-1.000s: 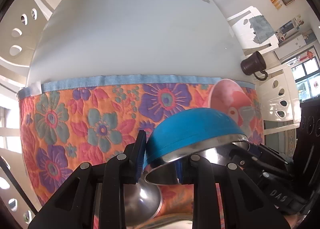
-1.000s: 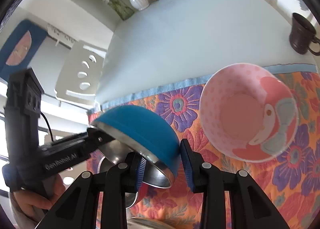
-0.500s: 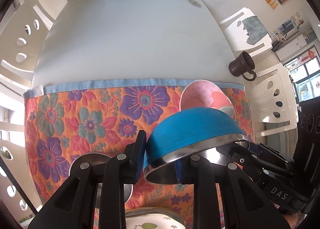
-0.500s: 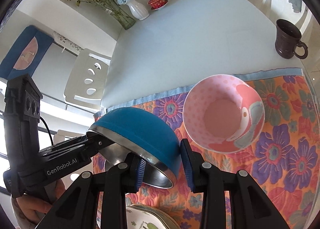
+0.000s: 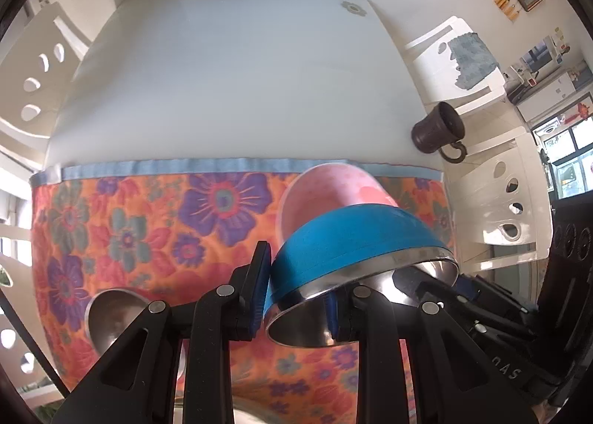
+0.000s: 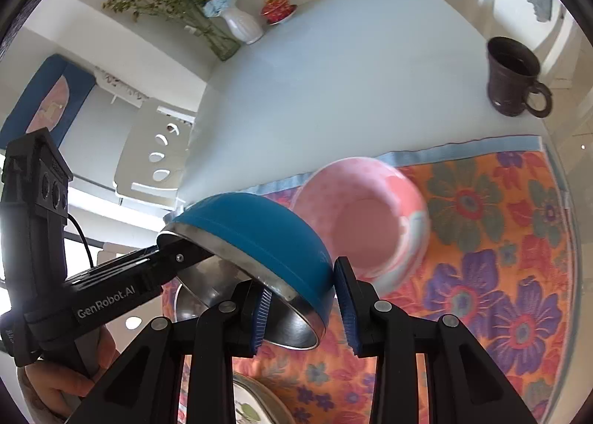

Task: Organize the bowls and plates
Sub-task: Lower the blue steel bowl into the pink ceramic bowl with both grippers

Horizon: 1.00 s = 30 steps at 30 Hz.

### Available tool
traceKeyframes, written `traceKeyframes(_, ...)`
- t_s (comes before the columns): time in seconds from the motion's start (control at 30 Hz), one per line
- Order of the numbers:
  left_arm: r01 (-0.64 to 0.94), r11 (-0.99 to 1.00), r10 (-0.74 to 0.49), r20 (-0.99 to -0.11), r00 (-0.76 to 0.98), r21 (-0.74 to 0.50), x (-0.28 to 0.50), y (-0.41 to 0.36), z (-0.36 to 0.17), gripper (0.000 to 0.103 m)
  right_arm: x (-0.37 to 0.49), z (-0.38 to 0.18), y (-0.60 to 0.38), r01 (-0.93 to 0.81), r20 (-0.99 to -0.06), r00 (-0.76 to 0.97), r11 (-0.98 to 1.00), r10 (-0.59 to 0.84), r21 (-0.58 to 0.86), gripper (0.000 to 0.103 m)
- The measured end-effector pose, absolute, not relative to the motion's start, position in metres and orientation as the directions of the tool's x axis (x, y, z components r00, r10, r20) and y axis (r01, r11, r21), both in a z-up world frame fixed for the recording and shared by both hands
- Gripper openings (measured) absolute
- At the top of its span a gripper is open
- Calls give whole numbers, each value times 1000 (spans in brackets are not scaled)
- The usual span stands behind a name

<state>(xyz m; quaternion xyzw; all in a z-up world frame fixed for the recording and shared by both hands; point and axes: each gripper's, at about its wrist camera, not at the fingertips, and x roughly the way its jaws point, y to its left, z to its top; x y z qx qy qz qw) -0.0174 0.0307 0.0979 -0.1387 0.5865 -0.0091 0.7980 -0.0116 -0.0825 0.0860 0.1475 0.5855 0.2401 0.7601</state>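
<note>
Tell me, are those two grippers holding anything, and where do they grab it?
Yes. Both hold the blue bowl by its steel rim, tilted in the air: the left gripper on one side, the right gripper on the opposite side.

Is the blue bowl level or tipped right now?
Tipped. The blue bowl hangs between the left gripper and right gripper, its steel rim slanted and opening facing down.

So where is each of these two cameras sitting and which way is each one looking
Left wrist: mounted on the left tongs, looking steeply down along the fingers at the blue bowl they clamp; the right tongs' body shows lower right.
Right wrist: mounted on the right tongs, looking down at the same blue bowl's opposite rim; the left tongs and the hand holding them show at left.
Shared: blue bowl, pink bowl, floral cloth, dark mug, white table.
</note>
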Motion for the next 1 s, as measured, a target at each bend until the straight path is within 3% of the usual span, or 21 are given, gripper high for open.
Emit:
traceKeyframes(0.53,-142,959,-195,-933,302,-246,13,-23,78,22,11,70,-145,-123,-818,214,845,534,520,34)
traceKeyframes(1.0,-198,953,-163,-937,308,-231,22,11,66,22,32,40,-110,-162,-827,155,839,541,519,34)
